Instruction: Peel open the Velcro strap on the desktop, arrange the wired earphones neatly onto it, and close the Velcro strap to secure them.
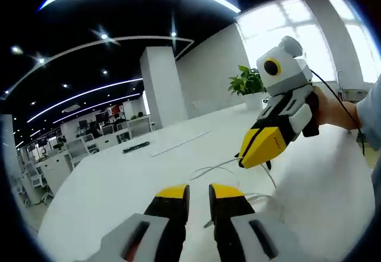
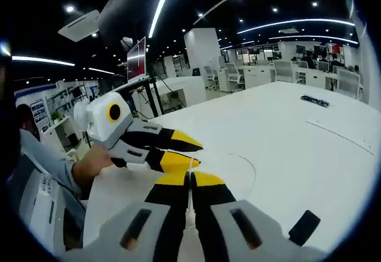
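The white earphone wire (image 1: 215, 167) lies in loose loops on the white desktop (image 1: 119, 184); in the right gripper view it is a faint arc (image 2: 253, 170). My right gripper (image 2: 190, 177) has its yellow tips pressed together, apparently pinching the wire's end. In the left gripper view it enters from the right (image 1: 243, 159), held by a hand, with the wire running to its tip. My left gripper (image 1: 199, 192) is open with a narrow gap and nothing between the jaws. Beside the right one, its (image 2: 183, 150) tips are apart. A short black strap-like piece (image 2: 303, 226) lies near.
A long black bar (image 1: 136, 147) lies farther across the desk, also seen from the other side (image 2: 314, 101). A potted plant (image 1: 247, 83) stands at the desk's far end. A person's sleeve (image 2: 41, 155) is beside the desk. Office desks and chairs fill the background.
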Demonstrator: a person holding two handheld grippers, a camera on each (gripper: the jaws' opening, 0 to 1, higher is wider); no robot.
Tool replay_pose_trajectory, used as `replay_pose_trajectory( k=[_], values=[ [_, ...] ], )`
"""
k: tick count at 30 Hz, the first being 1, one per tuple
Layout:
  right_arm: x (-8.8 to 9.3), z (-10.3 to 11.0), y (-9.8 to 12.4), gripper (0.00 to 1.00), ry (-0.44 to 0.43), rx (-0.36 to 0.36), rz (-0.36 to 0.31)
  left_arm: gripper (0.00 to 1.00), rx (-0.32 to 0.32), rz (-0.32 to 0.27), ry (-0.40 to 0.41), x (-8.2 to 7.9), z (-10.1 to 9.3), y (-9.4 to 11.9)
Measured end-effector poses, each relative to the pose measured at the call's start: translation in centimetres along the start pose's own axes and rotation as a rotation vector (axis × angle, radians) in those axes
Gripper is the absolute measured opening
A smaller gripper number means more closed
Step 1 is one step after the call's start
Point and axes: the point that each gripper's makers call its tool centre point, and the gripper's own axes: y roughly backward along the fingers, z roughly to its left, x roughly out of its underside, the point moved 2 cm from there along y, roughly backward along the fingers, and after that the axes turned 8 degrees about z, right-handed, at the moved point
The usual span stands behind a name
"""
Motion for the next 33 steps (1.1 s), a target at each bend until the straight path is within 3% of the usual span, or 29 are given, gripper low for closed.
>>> replay_pose_trajectory(
  k=[5, 15, 26, 33],
  values=[
    [-0.1, 0.4, 0.0, 0.04, -0.001, -0.016, -0.009, 0.17, -0.030, -0.024, -0.103, -0.5, 0.0, -0.2],
    [-0.1, 0.5, 0.2, 0.04, -0.018, -0.037, -0.023, 0.16, -0.055, -0.112, -0.184, -2.1, 0.1, 0.2],
    [-0.3, 1.2, 0.8, 0.04, -0.031, -0.063, -0.043, 0.11, -0.066, -0.133, -0.279, -2.6, 0.0, 0.1],
    [-0.2, 1.2, 1.4, 0.04, -0.046, -0.049, -0.081, 0.06, -0.049, -0.159, -0.239, -2.6, -0.6, 0.2]
  ],
)
